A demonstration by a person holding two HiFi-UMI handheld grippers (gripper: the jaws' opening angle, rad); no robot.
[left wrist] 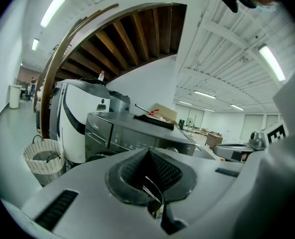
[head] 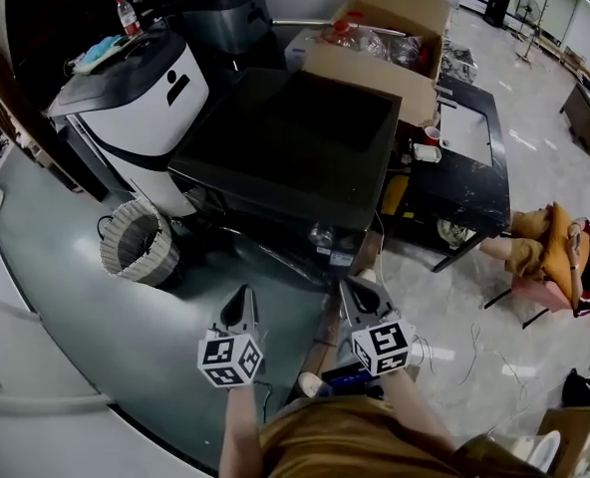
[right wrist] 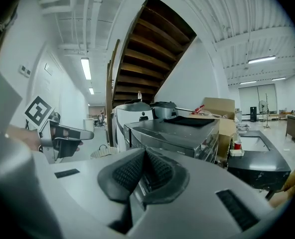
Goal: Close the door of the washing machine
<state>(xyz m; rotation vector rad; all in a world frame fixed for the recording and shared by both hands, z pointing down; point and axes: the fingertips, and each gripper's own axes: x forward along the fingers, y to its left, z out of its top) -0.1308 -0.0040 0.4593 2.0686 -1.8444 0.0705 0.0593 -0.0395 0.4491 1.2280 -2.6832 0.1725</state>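
Observation:
The dark grey washing machine (head: 285,137) stands in the middle of the head view, front towards me; it also shows in the left gripper view (left wrist: 122,131) and the right gripper view (right wrist: 172,128). Its door sits low on the front, mostly hidden, and I cannot tell how it stands. My left gripper (head: 240,299) hangs a little short of the machine's front, shut with nothing between its pads (left wrist: 148,153). My right gripper (head: 355,289) is beside it, also shut and empty (right wrist: 145,156). Neither touches the machine.
A white appliance (head: 141,108) with a water bottle (head: 128,15) on top stands left of the machine, a woven basket (head: 136,242) on the floor before it. A cardboard box (head: 385,38) sits behind, a black sink counter (head: 464,167) to the right, a seated person (head: 564,257) beyond.

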